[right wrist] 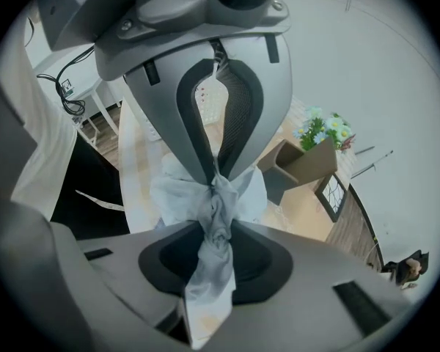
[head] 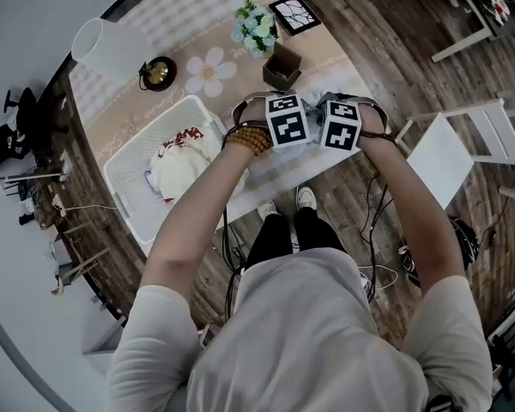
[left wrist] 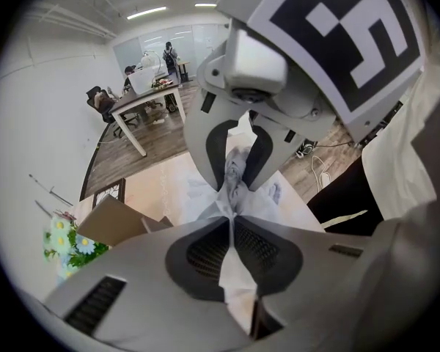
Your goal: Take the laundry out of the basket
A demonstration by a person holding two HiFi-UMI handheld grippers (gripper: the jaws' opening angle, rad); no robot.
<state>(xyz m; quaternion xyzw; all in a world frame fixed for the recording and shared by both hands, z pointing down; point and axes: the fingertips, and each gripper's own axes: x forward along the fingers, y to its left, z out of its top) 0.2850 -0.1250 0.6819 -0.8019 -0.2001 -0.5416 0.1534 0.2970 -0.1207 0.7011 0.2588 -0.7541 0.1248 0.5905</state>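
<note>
A white laundry basket (head: 130, 178) stands on the table at the left, with white and red-patterned laundry (head: 182, 157) lying in it. Both grippers are held close together, to the right of the basket, near the table's front edge. My left gripper (head: 286, 123) (left wrist: 231, 210) is shut on a bunched pale grey-white cloth (left wrist: 233, 171). Facing it tip to tip, my right gripper (head: 340, 127) (right wrist: 216, 189) is shut on the same cloth (right wrist: 177, 195), which hangs in a wad below the jaws.
Behind the grippers stand a brown box (head: 281, 65), a bunch of flowers (head: 256, 26) and a framed picture (head: 294, 13). A white lamp shade (head: 112, 48) and a dark round object (head: 159, 73) sit at the table's back left. A white chair (head: 463, 148) stands to the right.
</note>
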